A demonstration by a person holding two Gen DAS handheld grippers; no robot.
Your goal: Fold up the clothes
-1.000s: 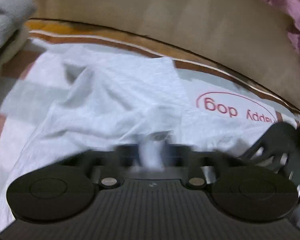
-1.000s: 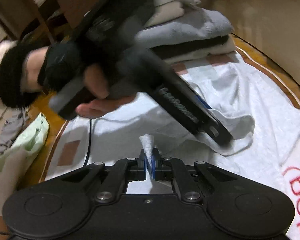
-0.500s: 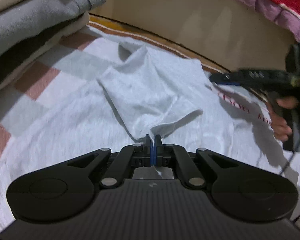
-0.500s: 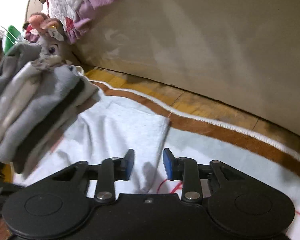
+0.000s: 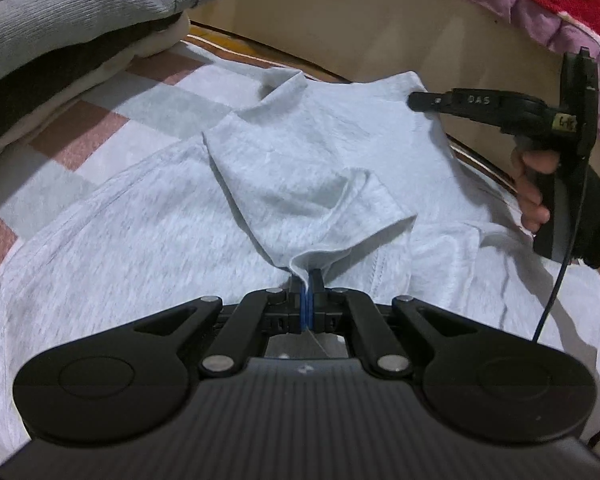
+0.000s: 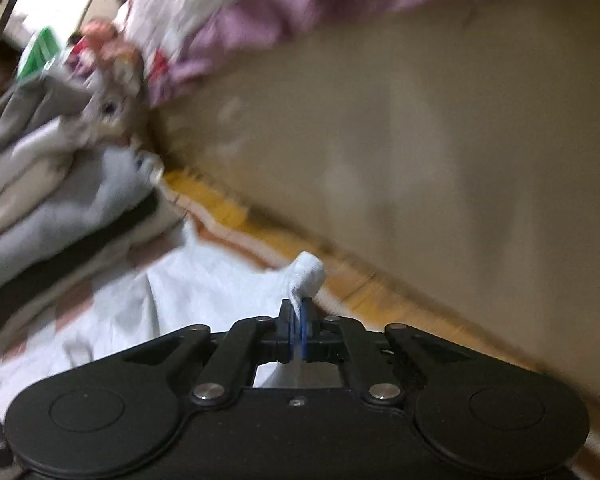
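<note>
A pale grey T-shirt (image 5: pixel 140 216) lies spread on a towel on the floor. My left gripper (image 5: pixel 308 280) is shut on the hem of its sleeve (image 5: pixel 316 184), which is pulled taut toward the camera. In the left wrist view my right gripper (image 5: pixel 414 101) reaches in from the right, held by a hand (image 5: pixel 532 184), with its tip at the shirt's far corner. In the blurred right wrist view my right gripper (image 6: pixel 298 306) is shut on a bunched bit of the T-shirt (image 6: pixel 308 274), which pokes up between the blue pads.
A stack of folded clothes (image 5: pixel 60 40) stands at the left on a towel with pink and grey squares (image 5: pixel 76 140). A beige bed base (image 5: pixel 360 24) runs along the back, with a purple and red quilt (image 5: pixel 540 0) hanging over it. A stuffed toy (image 6: pixel 108 108) sits by the stack.
My right gripper opened, swung away from my left hand toward the shirt's far corner, and shut on the cloth there. My left gripper kept hold of the sleeve and shifted sideways.
</note>
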